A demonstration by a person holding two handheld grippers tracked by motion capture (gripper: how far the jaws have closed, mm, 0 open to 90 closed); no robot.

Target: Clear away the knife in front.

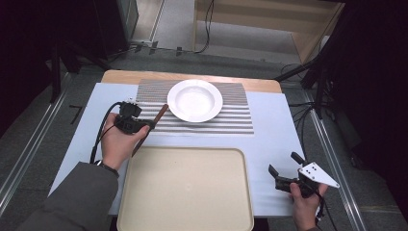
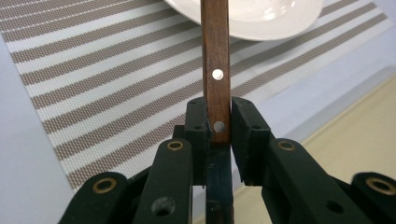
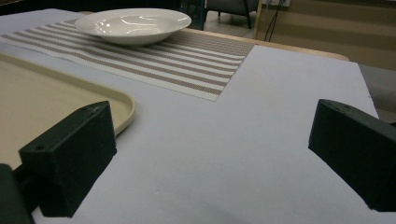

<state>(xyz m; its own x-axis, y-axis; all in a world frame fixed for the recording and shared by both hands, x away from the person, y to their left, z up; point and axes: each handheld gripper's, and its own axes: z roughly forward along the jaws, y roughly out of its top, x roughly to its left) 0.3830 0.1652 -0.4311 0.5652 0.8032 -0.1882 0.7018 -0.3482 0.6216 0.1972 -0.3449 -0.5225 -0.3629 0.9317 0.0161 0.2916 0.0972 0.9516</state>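
Covering most of the wooden table point(image 1: 192, 77) is a big pale blue sheet point(image 1: 274, 134). A bit of bare wood shows along the far edge. Around the table the room is dark, with a grey floor point(image 1: 43, 125), black cables and a light wooden frame point(image 1: 269, 19) at the back.

On the sheet lies one striped place mat point(image 1: 235, 115), woven in brown and white lines. One round white bowl-like plate point(image 1: 195, 100) sits on the mat. One large cream plastic tray point(image 1: 185, 190) lies near the person's side, just in front of the mat, with nothing in it.

There is one long brown wooden handle point(image 2: 215, 70) with two small silver rivets. It belongs to a kitchen tool, but which tool I cannot tell. The left gripper point(image 2: 218, 123) has its two black jaws pressed tight on both sides of the handle, near its end, so it has a firm hold. In the high view the handle slants over the mat, with its far end just beside the left rim of the plate, and its other end runs down under the hand toward the tray's corner.

The right gripper point(image 1: 285, 169) rests low over the blue sheet, to the right of the tray and well apart from the plate. Its jaws stand wide apart with nothing between them.

Two grippers, two hands, and one grey sleeve point(image 1: 72, 202) on the left arm.
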